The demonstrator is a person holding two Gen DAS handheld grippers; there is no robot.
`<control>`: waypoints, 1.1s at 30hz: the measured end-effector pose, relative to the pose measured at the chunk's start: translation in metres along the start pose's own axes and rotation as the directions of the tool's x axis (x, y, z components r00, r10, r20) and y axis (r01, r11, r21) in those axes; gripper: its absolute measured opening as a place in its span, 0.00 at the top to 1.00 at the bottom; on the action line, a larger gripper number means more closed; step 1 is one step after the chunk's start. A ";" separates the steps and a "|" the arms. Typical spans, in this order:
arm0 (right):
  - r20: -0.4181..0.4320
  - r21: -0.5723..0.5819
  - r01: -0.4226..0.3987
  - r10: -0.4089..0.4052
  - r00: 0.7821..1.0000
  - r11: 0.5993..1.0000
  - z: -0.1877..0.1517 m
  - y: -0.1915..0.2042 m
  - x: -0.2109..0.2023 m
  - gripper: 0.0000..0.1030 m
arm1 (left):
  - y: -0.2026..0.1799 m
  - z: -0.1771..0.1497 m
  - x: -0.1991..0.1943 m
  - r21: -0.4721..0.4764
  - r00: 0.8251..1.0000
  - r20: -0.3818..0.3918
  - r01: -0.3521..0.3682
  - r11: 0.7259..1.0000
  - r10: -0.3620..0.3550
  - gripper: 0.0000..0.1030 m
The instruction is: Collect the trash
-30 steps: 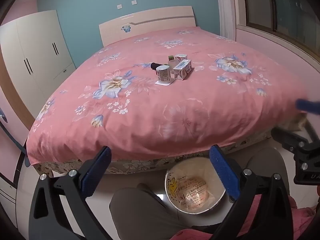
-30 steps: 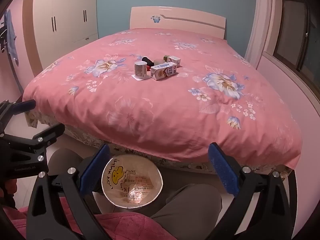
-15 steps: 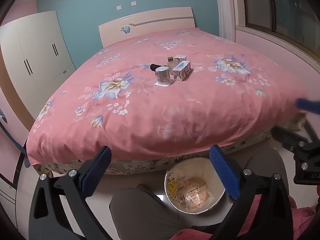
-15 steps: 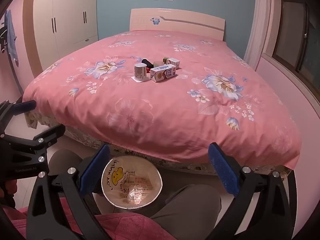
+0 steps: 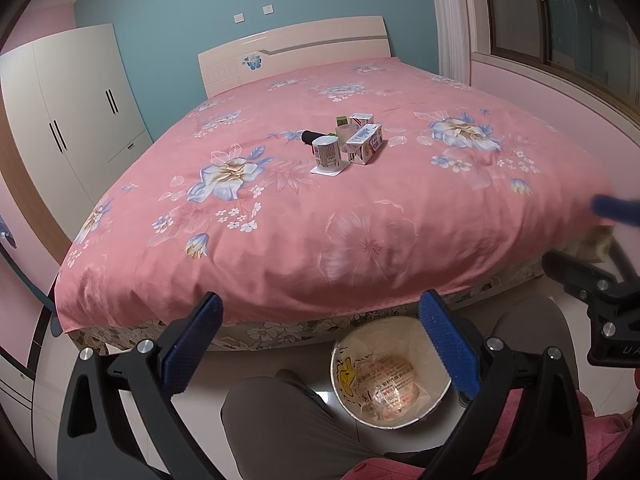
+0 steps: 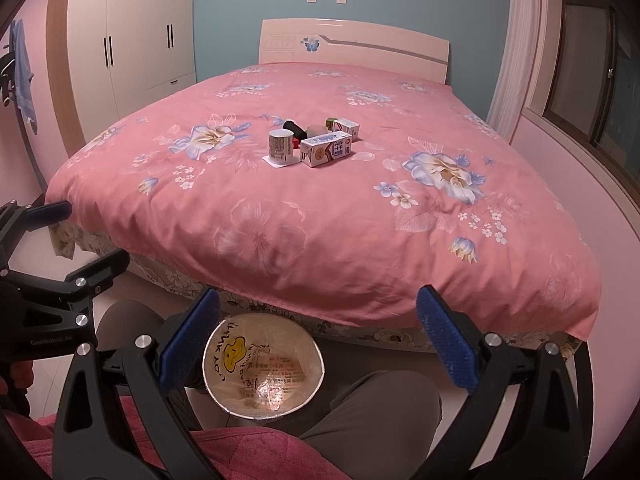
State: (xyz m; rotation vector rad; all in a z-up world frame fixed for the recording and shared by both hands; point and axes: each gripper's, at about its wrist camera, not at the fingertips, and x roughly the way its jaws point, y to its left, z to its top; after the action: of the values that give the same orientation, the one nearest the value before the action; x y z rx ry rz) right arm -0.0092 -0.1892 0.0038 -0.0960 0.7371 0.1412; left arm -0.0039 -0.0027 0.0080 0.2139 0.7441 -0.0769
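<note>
1. Both claws are sitting wide open and holding nothing: left gripper (image 5: pixel 320 344), right gripper (image 6: pixel 320 340)
2. Trash is bunching mid-bed on the pink bedspread (image 6: pixel 280 216): a paper cup (image 6: pixel 281 145), a milk carton (image 6: pixel 326 153), a smaller carton (image 6: pixel 347 127), well apart from both claws
3. Bin (image 6: pixel 262 368) is waiting on the floor between the person's knees
4. I'd be reaching for the upright cup first, pinching across its sides gently so it isn't crushing or tipping

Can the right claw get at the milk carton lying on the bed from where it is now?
Probably yes. The right claw is open and empty, and only bare bedspread lies before the milk carton; it needs a long forward reach.
</note>
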 end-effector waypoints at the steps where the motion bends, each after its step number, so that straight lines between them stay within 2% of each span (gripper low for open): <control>1: 0.001 0.000 0.001 -0.001 1.000 1.000 -0.001 0.000 0.000 0.06 | 0.000 0.000 0.000 0.000 1.000 -0.001 0.000 1.000 0.000 0.03; 33: -0.004 0.004 -0.003 0.003 1.000 1.000 -0.003 0.000 0.002 0.06 | -0.001 -0.001 -0.001 0.001 1.000 0.003 -0.002 1.000 0.002 0.03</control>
State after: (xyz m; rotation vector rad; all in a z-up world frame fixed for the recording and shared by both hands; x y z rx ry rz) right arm -0.0093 -0.1896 0.0000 -0.0919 0.7416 0.1423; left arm -0.0058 -0.0034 0.0077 0.2150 0.7410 -0.0757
